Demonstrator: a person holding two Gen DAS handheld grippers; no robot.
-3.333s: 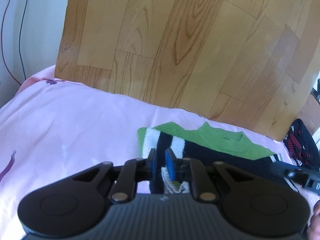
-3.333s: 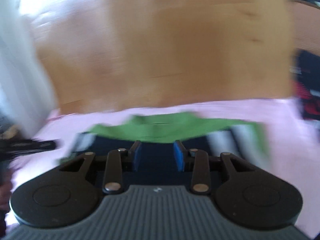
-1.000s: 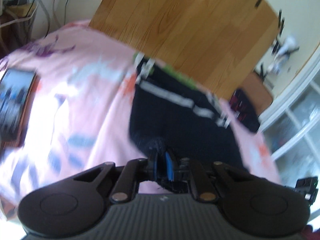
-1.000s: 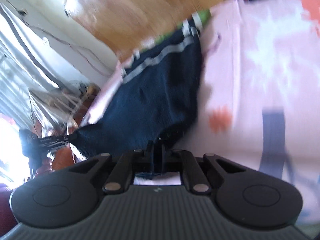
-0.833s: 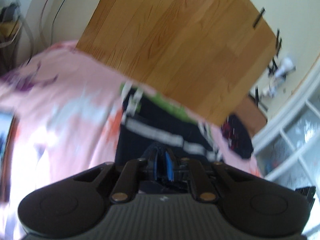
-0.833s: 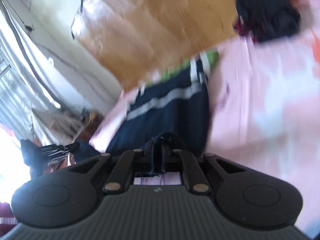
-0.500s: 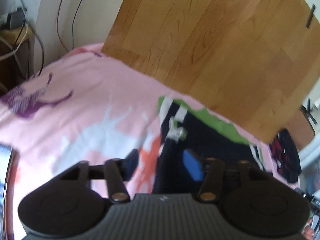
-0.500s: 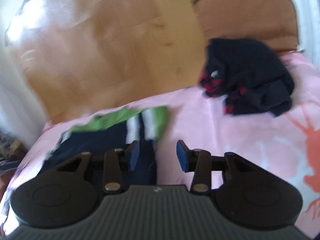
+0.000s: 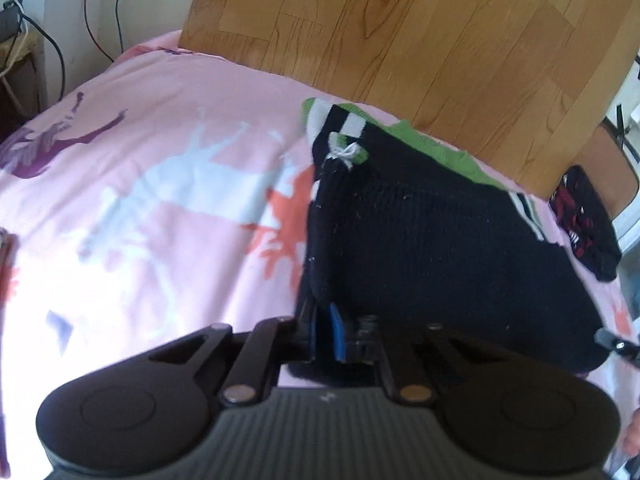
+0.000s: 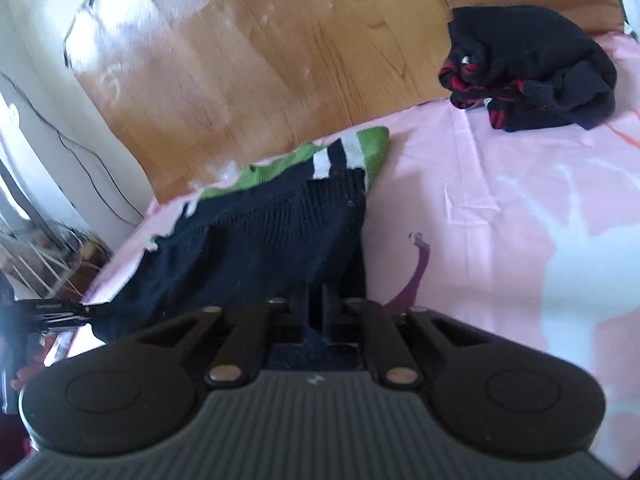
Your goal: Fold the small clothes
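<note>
A small dark navy knit sweater [image 9: 440, 232] with green and white stripes lies folded on the pink bedsheet [image 9: 160, 200]. My left gripper [image 9: 322, 328] is shut on the sweater's near left corner. In the right wrist view my right gripper [image 10: 318, 312] is shut on the near right corner of the sweater [image 10: 260, 236]. The left gripper also shows there at the left edge [image 10: 60, 308], holding the fabric. The green collar end lies by the wooden headboard.
A wooden headboard [image 9: 420, 40] stands behind the bed. A crumpled black and red garment [image 10: 532, 68] lies at the far right of the sheet [image 10: 520, 220]. Cables hang on the wall at the left [image 9: 92, 20].
Half a second ago both grippers were open above the folded sweater. Both have now come down to its near edge and shut on the two corners.
</note>
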